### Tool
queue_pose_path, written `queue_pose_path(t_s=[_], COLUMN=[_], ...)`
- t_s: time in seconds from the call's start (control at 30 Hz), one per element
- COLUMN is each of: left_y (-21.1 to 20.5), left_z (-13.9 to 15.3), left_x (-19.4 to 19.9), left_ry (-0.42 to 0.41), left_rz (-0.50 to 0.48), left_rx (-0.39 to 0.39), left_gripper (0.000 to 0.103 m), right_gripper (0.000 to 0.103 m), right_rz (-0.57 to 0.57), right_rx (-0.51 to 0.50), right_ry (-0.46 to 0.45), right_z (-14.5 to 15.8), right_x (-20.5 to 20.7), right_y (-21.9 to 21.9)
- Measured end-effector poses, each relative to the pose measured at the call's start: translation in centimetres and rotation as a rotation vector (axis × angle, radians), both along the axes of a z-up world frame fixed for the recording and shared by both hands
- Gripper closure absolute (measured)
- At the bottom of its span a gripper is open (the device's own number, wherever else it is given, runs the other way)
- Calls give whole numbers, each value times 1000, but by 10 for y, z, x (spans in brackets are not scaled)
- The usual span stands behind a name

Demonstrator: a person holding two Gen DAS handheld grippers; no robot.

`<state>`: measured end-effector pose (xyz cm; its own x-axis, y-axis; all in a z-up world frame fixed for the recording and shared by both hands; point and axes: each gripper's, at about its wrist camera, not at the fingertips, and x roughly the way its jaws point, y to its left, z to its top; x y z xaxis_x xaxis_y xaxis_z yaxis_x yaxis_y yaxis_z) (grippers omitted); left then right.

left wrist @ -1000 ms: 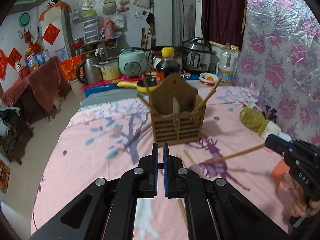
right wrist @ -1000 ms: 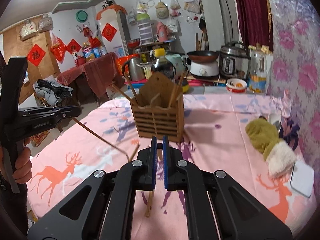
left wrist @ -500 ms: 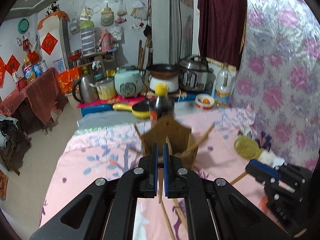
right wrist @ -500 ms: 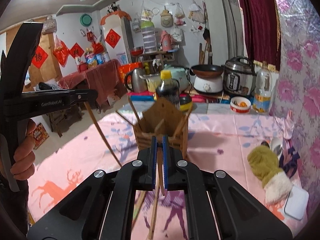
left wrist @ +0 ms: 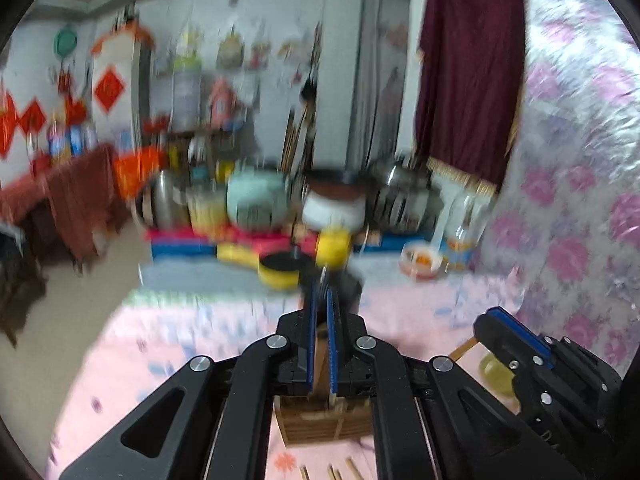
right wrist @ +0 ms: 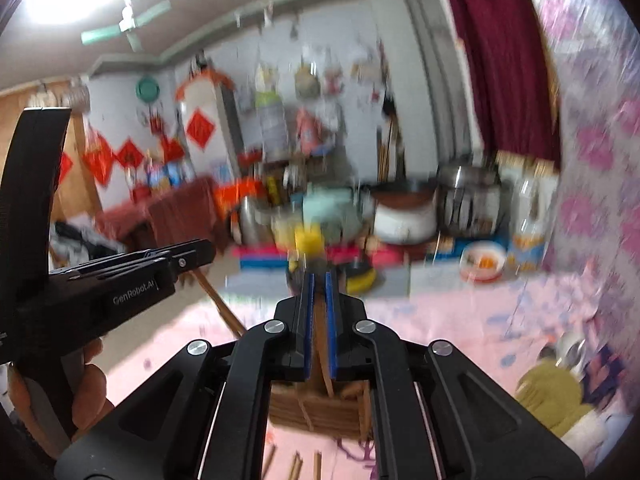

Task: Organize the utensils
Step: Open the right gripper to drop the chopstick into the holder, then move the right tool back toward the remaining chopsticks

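**Both tongs over the holder, a stick in each**

Frames blurry. My left tongs [left wrist: 320,300] pinch a chopstick [right wrist: 220,304], and the jaws are just starting to open. It's the same on my right tongs [right wrist: 317,284], which pinch a second chopstick [left wrist: 464,347]. The wooden holder [left wrist: 320,424] stands on the pink-clothed counter [left wrist: 180,360], right below both tongs and partly hidden by them. Loose chopsticks [right wrist: 296,466] lie on the cloth in front of it.

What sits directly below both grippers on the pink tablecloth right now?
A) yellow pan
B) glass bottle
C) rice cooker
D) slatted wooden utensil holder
D: both wrist views show the slatted wooden utensil holder under the left gripper and the right gripper.
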<state>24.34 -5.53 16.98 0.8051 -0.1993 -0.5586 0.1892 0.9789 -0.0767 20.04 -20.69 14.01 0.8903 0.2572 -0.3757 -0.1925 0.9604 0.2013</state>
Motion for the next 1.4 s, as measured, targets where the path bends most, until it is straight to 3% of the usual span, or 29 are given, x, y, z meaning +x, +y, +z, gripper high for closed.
queue_pose_path(t_s=[0.03, 0.1, 0.17, 0.23, 0.33, 0.4, 0.47, 0.63, 0.73, 0.87, 0.97, 1.13, 1.4], left_y=[4, 13, 24, 33, 45, 50, 56, 74, 80, 82, 88, 89, 56], left_z=[-10, -21, -21, -17, -11, -11, -14, -35, -64, -119, -159, -175, -191], left_x=[3, 1, -8, -19, -39, -54, -67, -107, -130, -146, -145, -149, -154], left_ry=[27, 39, 8, -13, -31, -43, -42, -12, 31, 115, 256, 309, 344], left_rz=[3, 18, 53, 75, 98, 122, 139, 169, 167, 154, 168, 152, 66], left_rx=[-5, -10, -3, -5, -29, -19, -8, -40, -38, 9, 70, 66, 183], left_gripper=[89, 54, 40, 34, 21, 15, 12, 6, 6, 6, 6, 6, 6], right_gripper=[92, 91, 89, 82, 60, 54, 48, 18, 11, 9, 9, 9, 9], right_rz=[-10, -9, -12, -19, -36, -45, -48, -62, -58, -39, -68, -55, -52], right_rx=[0, 31, 60, 75, 79, 79, 79, 80, 56, -8, -105, -58, -68], right_ry=[24, 49, 45, 33, 19, 17, 23, 21, 22, 68, 176, 225, 286], right_z=[-8, -19, -19, -15, -12, -15, -19, -33, -52, -95, -124, -134, -146], right_x=[3, 3, -4, -13, -30, -42, -58, -102, -130, -148, -141, -135, -132], right_y=[-1, -9, -18, -24, -30, -32, -35, -42, -42, -40, -36, -41, -36])
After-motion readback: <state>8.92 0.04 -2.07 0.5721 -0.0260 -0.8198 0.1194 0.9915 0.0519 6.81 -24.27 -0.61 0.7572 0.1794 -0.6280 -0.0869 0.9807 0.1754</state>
